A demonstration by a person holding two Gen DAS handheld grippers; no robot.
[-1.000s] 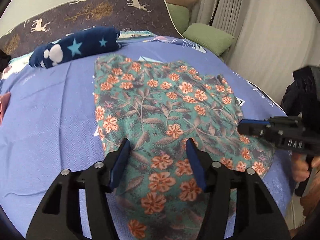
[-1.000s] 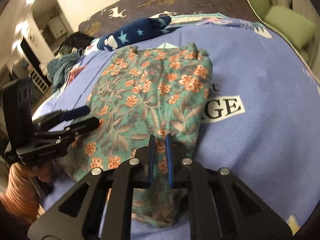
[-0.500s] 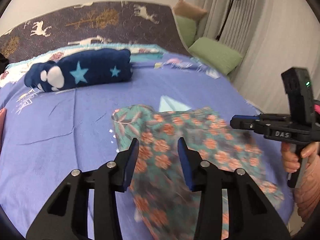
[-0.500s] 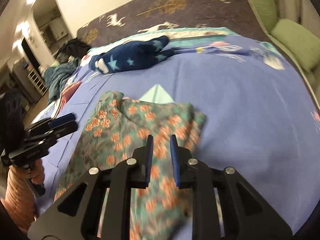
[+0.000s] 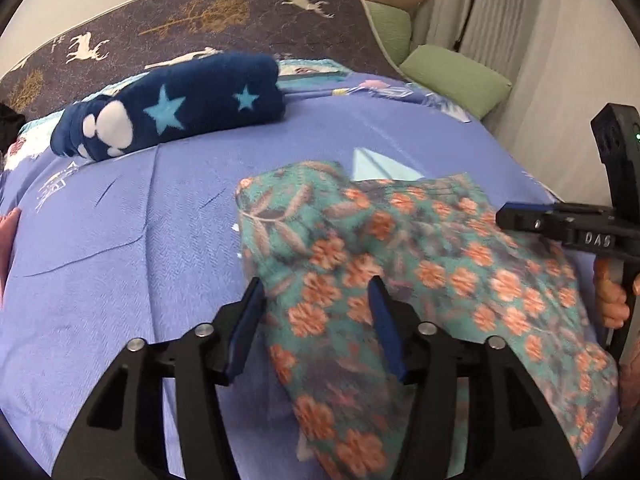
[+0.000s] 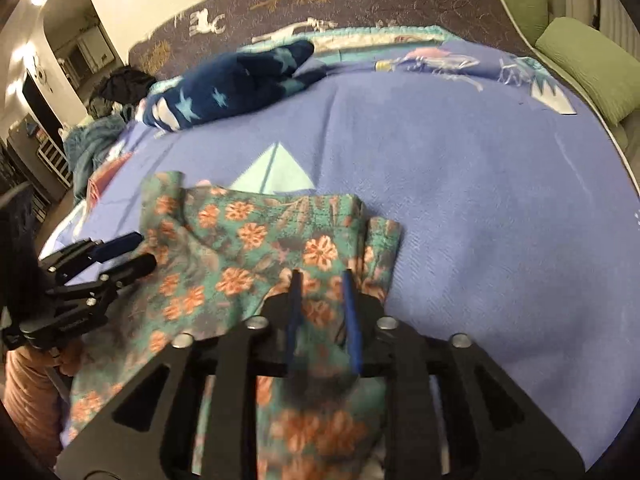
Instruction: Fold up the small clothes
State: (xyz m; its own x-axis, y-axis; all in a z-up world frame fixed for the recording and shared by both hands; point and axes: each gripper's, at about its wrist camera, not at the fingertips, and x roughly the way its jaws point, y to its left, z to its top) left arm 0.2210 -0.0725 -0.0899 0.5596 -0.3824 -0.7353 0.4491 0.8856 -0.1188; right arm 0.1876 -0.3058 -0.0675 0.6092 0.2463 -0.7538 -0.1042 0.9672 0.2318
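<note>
On the blue bedspread (image 5: 120, 280) the floral garment (image 5: 400, 248) lay doubled over on itself, teal with orange flowers, rumpled and uneven at its edges. One fold looked made, with smoothing and further folds left. The left gripper (image 5: 316, 292) stood wide open over the cloth, holding nothing; the right gripper (image 6: 322, 276) was partly open, cloth between its fingers.

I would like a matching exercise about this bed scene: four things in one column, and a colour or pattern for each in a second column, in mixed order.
Things:
1. garment
2. rolled blanket
3. cushion
4. bedspread

Colours:
A. plain green
B. navy with light blue stars
C. periwinkle blue
D. teal with orange flowers

Pairs: 1-D, 2-B, 3-A, 4-C
</note>
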